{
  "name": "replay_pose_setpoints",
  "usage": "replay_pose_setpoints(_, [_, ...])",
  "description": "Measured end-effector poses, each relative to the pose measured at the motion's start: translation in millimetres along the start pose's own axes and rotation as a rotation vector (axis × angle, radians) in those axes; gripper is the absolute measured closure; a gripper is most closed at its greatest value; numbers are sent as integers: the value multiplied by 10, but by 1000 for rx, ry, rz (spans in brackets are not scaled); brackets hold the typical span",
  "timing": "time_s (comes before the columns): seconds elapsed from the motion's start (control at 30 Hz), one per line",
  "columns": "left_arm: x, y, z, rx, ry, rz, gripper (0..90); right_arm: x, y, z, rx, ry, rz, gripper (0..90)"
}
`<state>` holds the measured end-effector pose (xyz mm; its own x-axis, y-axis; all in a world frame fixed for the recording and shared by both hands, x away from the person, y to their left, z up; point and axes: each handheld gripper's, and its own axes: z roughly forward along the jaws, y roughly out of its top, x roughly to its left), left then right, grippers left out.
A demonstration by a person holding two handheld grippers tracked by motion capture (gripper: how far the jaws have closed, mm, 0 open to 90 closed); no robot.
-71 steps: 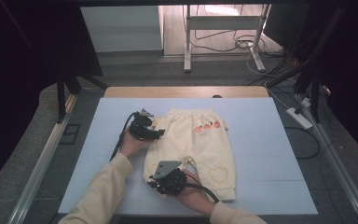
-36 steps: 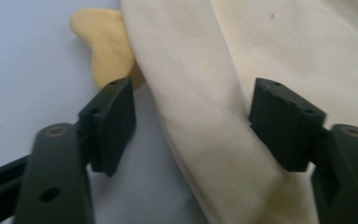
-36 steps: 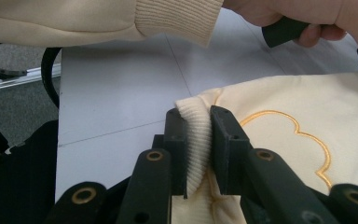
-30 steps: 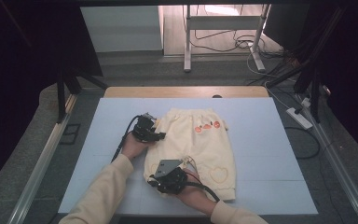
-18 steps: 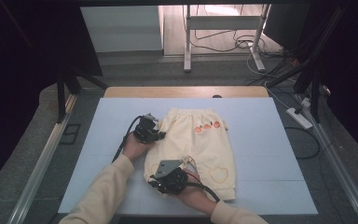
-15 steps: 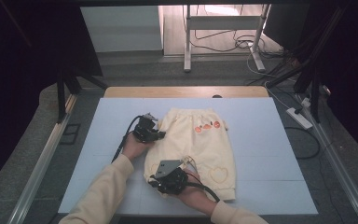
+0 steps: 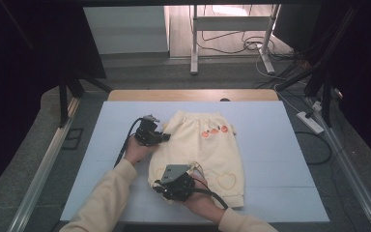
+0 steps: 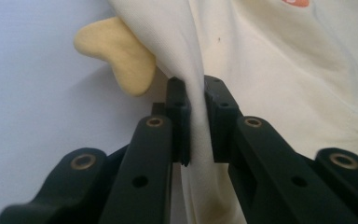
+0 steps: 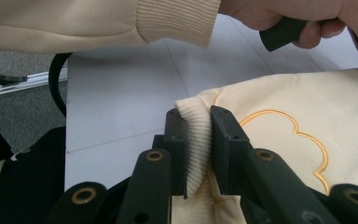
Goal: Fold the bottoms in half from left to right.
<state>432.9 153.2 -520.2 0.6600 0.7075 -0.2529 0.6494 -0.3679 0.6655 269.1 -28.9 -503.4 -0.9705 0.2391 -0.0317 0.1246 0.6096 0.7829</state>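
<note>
Garment (image 7: pixel 205 147) flat on the table (image 7: pixel 280 145), left claw (image 7: pixel 165 138) at its left edge, right claw (image 7: pixel 160 187) at its near-left corner.

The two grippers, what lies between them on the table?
In the high view, cream fabric of the garment spans from the left gripper to the right gripper; each is shut on its edge.

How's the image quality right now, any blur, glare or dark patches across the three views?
High view: table evenly lit, surroundings dark, bright glare on the floor at top. Left gripper view: jaws sharp, garment soft and blurred farther off. Right gripper view: ribbed cuff crisp, hand at top slightly blurred.
</note>
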Motion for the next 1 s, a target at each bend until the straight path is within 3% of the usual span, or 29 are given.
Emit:
replay_pose_setpoints(0.43, [15,5,-68,-11,-17,-15,815,17,30,-24,-23,6,9,774])
replay_pose_setpoints(0.67, [35,1,-135,-26,-35,-27,816,46,73,-58,-56,-1,-9,775])
replay_pose_setpoints(1.0, [-1,26,-326,-78,-64,-37,818,76,127,-114,-93,15,-4,775])
